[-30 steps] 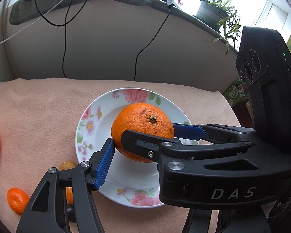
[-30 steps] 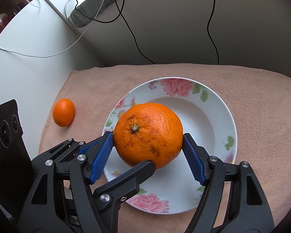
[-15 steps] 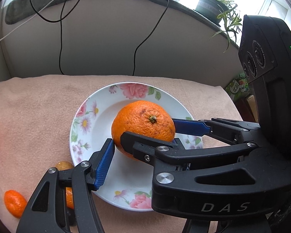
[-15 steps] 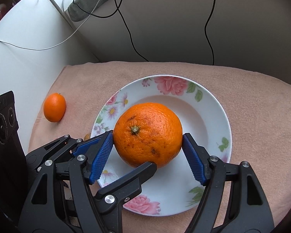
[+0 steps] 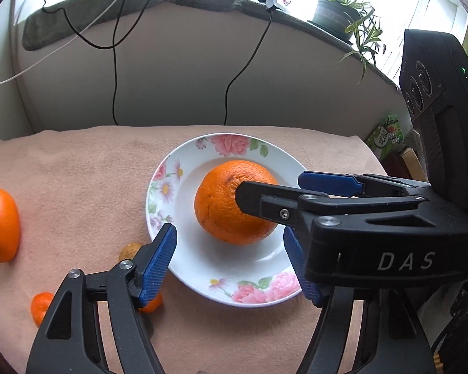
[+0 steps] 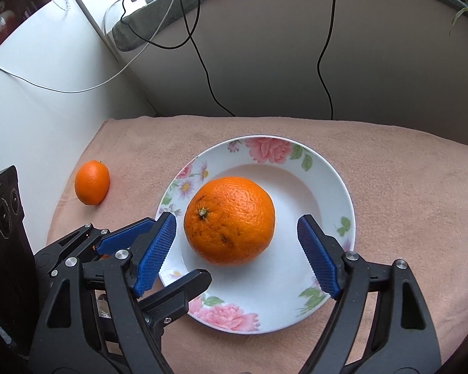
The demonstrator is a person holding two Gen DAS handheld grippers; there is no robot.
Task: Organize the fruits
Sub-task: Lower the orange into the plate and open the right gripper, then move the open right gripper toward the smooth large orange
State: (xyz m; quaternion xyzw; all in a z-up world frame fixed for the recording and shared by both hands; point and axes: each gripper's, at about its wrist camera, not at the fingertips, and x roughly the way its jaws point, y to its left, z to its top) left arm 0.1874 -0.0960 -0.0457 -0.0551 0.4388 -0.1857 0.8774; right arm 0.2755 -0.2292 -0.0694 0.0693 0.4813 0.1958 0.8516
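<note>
A large orange (image 6: 229, 220) sits on my floral plate (image 6: 327, 187), released: both sets of blue ribbed pads stand clear of its dimpled peel. My right gripper (image 6: 237, 258) straddles the fruit with a gap on each side, its jaws having just been opening. My left gripper (image 5: 231, 261) has likewise just widened, the orange lying beyond its tips, not pressed by either pad.

My right wrist view alone shows the orange's stem end, a dry greenish star with brown scuffs below it, and the small oval citrus (image 6: 92, 182) resting well apart on the peach cloth (image 6: 405, 187) near the white wall. My left wrist view hides that stem behind the right gripper's black finger, but gives what the other cannot: a smooth orange fruit (image 5: 0, 224) at the left edge, a yellowish-brown small fruit (image 5: 129, 249) just beside the plate's rim, two small orange pieces (image 5: 40, 305) near the bottom, and a potted plant (image 5: 343, 9) on the sill.

The plate is glossy white china, round, rimmed with pink roses and green leaves. The cloth is soft, matte and napped. Black cables (image 6: 324, 46) hang down the grey panel behind.
</note>
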